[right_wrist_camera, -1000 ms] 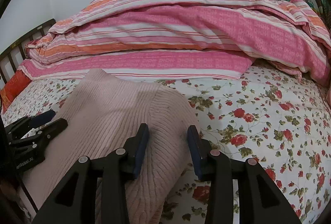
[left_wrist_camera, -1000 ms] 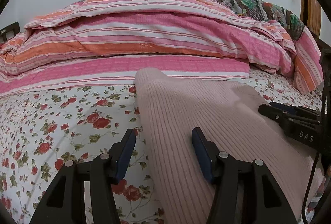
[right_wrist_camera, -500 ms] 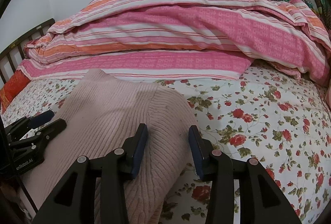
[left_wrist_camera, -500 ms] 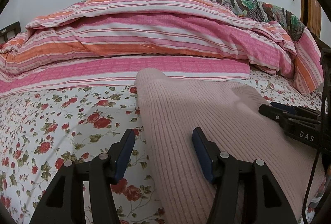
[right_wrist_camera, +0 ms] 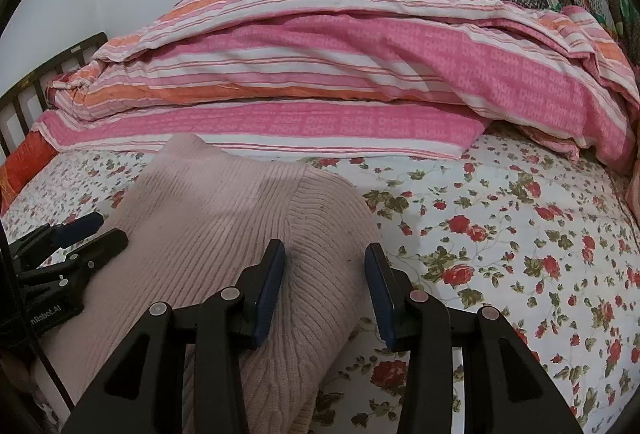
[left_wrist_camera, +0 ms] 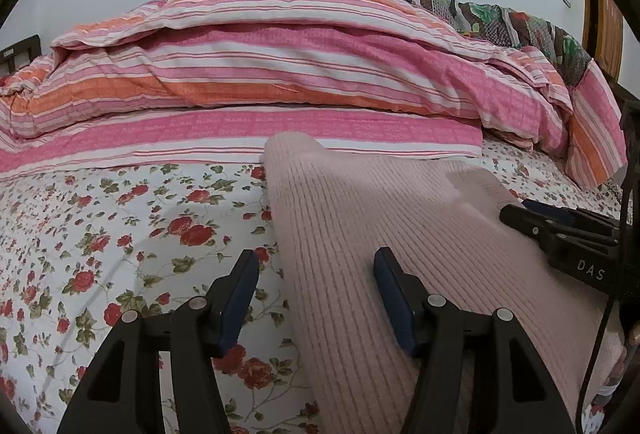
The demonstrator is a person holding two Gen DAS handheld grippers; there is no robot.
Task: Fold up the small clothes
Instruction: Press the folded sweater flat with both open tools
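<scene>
A pale pink ribbed sweater (left_wrist_camera: pixel 384 234) lies on a rose-print bedsheet (left_wrist_camera: pixel 120 234), its far end touching a folded pink-and-orange striped duvet (left_wrist_camera: pixel 280 73). The left gripper (left_wrist_camera: pixel 316 298) hovers with jaws wide, straddling the sweater's left edge and holding nothing. The right gripper (right_wrist_camera: pixel 325 290), jaws also spread and empty, straddles the garment's rounded right edge, with the sheet (right_wrist_camera: pixel 520 234) beyond.

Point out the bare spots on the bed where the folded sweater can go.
Bare floral sheet lies left of the pink sweater, up to the striped duvet. A wider bare stretch lies right of it in the right wrist view. The back is crowded by the duvet; the left gripper and right gripper straddle the sweater's edges.
</scene>
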